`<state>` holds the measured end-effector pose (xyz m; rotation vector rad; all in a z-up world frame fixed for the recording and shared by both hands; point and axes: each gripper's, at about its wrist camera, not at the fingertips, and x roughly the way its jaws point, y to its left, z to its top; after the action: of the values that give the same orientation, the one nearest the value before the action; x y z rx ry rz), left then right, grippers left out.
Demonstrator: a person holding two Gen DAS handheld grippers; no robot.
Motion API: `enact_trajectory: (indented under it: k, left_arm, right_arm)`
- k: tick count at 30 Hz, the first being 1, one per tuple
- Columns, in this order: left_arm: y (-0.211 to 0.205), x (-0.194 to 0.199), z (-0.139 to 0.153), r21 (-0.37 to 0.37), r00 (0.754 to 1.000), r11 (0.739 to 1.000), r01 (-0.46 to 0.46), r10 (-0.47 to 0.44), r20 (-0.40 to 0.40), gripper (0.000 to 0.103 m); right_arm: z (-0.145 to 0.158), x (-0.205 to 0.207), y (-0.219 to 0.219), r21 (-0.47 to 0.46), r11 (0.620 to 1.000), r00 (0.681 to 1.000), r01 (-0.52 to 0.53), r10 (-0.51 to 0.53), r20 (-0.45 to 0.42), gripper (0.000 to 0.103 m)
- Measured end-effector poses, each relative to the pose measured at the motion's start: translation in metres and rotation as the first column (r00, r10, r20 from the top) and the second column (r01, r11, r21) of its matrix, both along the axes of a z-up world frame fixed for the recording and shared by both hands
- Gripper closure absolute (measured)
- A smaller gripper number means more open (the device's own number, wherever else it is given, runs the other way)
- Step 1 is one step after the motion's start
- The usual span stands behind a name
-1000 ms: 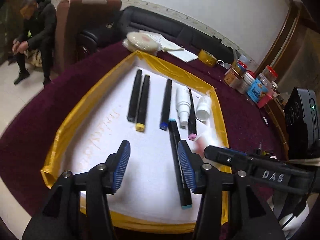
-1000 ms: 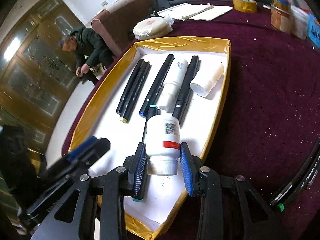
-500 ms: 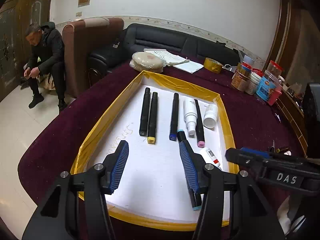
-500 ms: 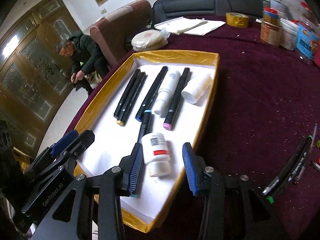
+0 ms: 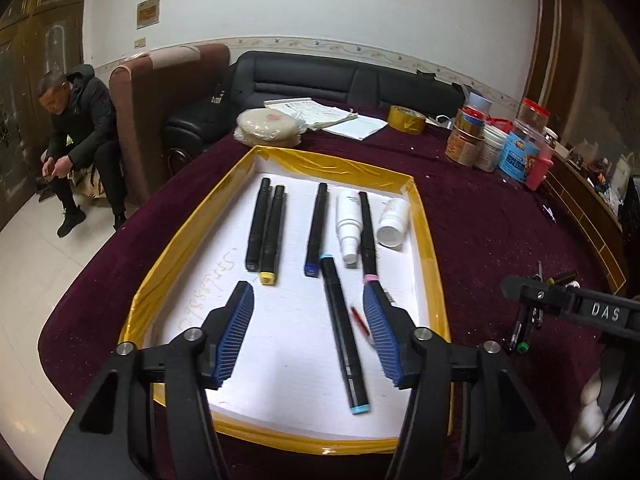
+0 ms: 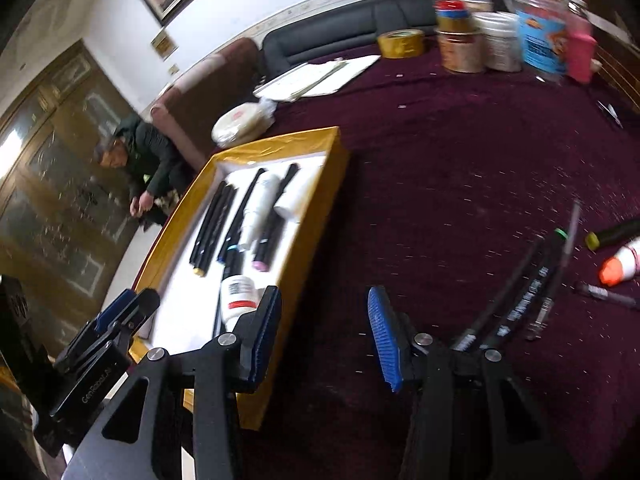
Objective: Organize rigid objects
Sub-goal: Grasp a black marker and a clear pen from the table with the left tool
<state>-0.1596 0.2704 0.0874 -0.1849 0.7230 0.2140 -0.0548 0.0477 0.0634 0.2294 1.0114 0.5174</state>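
My left gripper (image 5: pixel 308 330) is opening over the tray (image 5: pixel 192 240); a black marker (image 5: pixel 344 336) lies at one o'clock.

White capitals "DAS" stand on the black plastic arm of the right gripper (image 5: pixel 606 313), seen in the left wrist view. In the right wrist view, "GenRobot.AI" runs in pale letters along the black body of the left gripper (image 6: pixel 98 386). Faint orange handwritten digits lie on the white floor of the yellow-taped tray (image 5: pixel 204 292), too washed out to read surely. The white bottle with a red band (image 6: pixel 239 300) carries a barcode and small print, illegible
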Motion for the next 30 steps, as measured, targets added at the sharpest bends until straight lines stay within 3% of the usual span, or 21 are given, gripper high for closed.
enact_trajectory:
  k: [11, 17, 20, 26, 30]
  left_arm:
    - [-0.039, 0.007, 0.005, 0.061, 0.998, 0.996, 0.062, -0.06, -0.03, 0.045]
    - [-0.065, 0.012, 0.007, 0.102, 0.994, 0.99, 0.101, -0.096, -0.051, 0.044]
    - [-0.078, 0.018, 0.006, 0.086, 0.988, 0.986, 0.141, -0.135, -0.07, 0.042]
    - [-0.109, 0.036, -0.008, 0.011, 0.966, 0.974, 0.228, -0.224, -0.132, 0.042]
    - [-0.142, 0.056, -0.024, -0.039, 0.932, 0.95, 0.31, -0.312, -0.183, 0.042]
  right_arm:
    - [-0.006, 0.007, -0.075, 0.091, 0.987, 0.991, 0.134, -0.133, -0.022, 0.062]
    - [-0.008, 0.01, -0.123, 0.144, 0.965, 0.975, 0.22, -0.219, -0.026, 0.062]
    - [-0.01, 0.014, -0.154, 0.162, 0.948, 0.961, 0.276, -0.275, -0.024, 0.06]
    - [-0.021, 0.022, -0.225, 0.15, 0.885, 0.894, 0.442, -0.448, 0.007, 0.056]
    - [-0.032, 0.026, -0.264, 0.157, 0.826, 0.835, 0.541, -0.55, 0.02, 0.056]
